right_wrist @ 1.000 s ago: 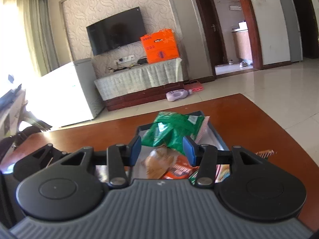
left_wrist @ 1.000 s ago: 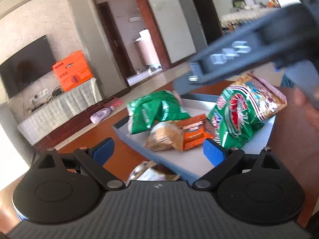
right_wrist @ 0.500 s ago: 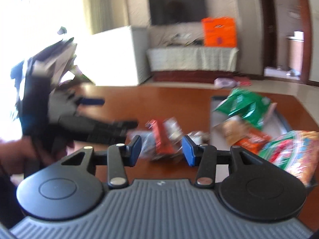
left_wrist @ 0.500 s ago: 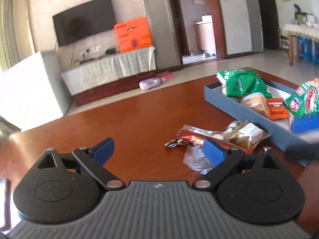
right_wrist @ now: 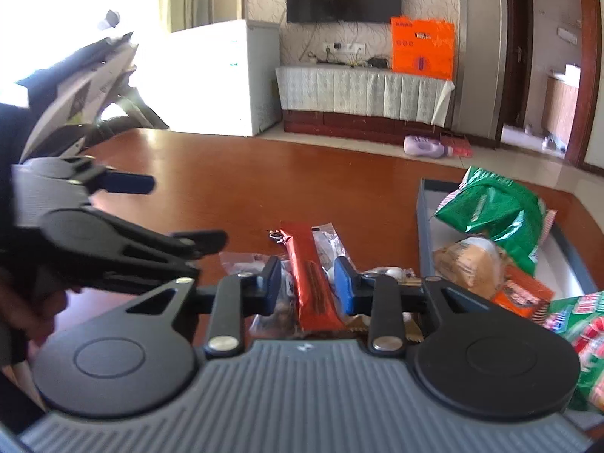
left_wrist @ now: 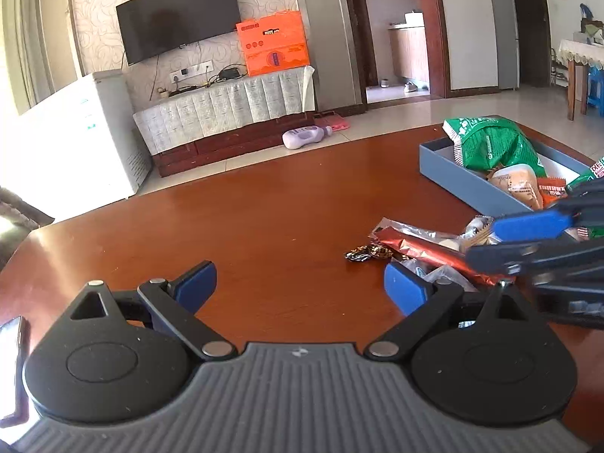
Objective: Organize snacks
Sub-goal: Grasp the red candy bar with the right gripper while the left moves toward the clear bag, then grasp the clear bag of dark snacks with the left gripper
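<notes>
A blue-grey tray on the brown table holds a green bag, a bun packet, an orange packet and a red-green bag. Loose snacks lie left of it: a red bar wrapper, clear wrappers and a small dark candy. My right gripper hangs over this pile. Its jaws are closing, with the red bar between them; I see no pad pressing on it. My left gripper stands wide open over bare table, left of the pile.
A dark phone-like slab lies at the table's near left edge. A person's hand holds the left gripper. Beyond the table's far edge stand a white freezer, a covered TV bench and an orange box.
The left gripper swung left, away from the tray, to over bare table. The right gripper moved from the tray to the loose snack pile and its jaws narrowed around the red bar.
</notes>
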The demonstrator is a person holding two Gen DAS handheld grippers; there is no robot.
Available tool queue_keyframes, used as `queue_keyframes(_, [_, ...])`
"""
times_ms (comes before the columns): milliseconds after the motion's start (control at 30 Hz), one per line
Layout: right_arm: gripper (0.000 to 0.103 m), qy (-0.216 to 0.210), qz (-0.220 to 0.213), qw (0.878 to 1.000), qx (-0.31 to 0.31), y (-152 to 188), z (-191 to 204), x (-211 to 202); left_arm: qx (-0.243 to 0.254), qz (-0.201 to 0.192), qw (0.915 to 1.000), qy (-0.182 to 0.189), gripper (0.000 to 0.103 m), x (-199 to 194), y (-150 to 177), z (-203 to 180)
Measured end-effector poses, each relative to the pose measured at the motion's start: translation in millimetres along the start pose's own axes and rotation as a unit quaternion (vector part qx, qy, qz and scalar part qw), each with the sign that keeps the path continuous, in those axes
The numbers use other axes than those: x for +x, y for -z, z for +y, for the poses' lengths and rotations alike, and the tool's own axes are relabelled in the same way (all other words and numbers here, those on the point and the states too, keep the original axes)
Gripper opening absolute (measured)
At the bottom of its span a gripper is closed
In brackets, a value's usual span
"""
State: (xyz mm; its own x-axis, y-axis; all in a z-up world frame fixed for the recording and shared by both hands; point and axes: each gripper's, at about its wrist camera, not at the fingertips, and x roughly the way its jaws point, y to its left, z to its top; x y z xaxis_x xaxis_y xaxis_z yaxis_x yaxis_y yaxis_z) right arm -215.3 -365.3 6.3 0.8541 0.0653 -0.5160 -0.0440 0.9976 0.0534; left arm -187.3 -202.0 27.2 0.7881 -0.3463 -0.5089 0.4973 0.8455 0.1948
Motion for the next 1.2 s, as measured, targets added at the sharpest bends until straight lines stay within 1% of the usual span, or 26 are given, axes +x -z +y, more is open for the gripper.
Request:
queue_keyframes(33, [0.031, 0.000, 0.013, 1.000, -0.001, 0, 2, 10, 0.002, 0.002, 1.0000, -0.007, 0.098, -1, 0, 1])
queue_keyframes(67, [0.031, 0.002, 0.021, 1.000, -0.004, 0, 4, 17, 0.003, 0.004, 0.9999, -0.011, 0.098, 0, 1, 3])
queue_keyframes(167, [0.033, -0.002, 0.021, 1.000, 0.006, -5, 4, 25, -0.013, 0.008, 0.9999, -0.006, 0.098, -2, 1, 15])
queue_keyframes(433, [0.032, -0.015, 0.024, 1.000, 0.014, -4, 3, 36, -0.019, 0.013, 0.9997, -0.010, 0.098, -6, -3, 21])
queue_keyframes(467, [0.026, -0.014, 0.020, 1.000, 0.017, -4, 2, 35, -0.022, 0.014, 0.9996, -0.007, 0.098, -6, -4, 22])
queue_keyframes(500, [0.024, -0.011, 0.017, 1.000, 0.022, -5, 1, 33, -0.023, 0.014, 0.9996, -0.004, 0.098, -7, -6, 22])
queue_keyframes(567, [0.023, -0.018, 0.014, 0.999, 0.026, -6, 0, 30, -0.020, 0.012, 0.9997, -0.007, 0.098, -6, -9, 18])
queue_keyframes(667, [0.023, -0.016, 0.025, 0.999, 0.018, -6, 1, 30, -0.022, 0.019, 0.9996, -0.005, 0.098, -4, -7, 20])
queue_keyframes(767, [0.023, -0.022, 0.014, 0.999, 0.033, -7, -6, 18, -0.036, 0.020, 0.9991, 0.009, 0.098, -4, -9, 23])
queue_keyframes(867, [0.023, -0.012, 0.006, 0.999, 0.045, -5, -13, 6, -0.039, 0.015, 0.9989, 0.021, 0.098, -5, -9, 20])
queue_keyframes(933, [0.023, -0.008, 0.004, 0.998, 0.057, -3, -19, -2, -0.048, 0.013, 0.9981, 0.036, 0.098, -5, -11, 17])
queue_keyframes(1000, [0.023, -0.007, -0.007, 0.998, 0.064, -2, -22, -11, -0.058, 0.010, 0.9968, 0.055, 0.098, -5, -13, 11])
queue_keyframes(1100, [0.023, -0.004, -0.017, 0.998, 0.065, -1, -28, -23, -0.062, 0.015, 0.9953, 0.072, 0.098, 3, -16, -2])
queue_keyframes(1200, [0.023, -0.002, -0.018, 0.998, 0.066, 1, -34, -28, -0.047, 0.028, 0.9961, 0.069, 0.098, 17, -16, -20])
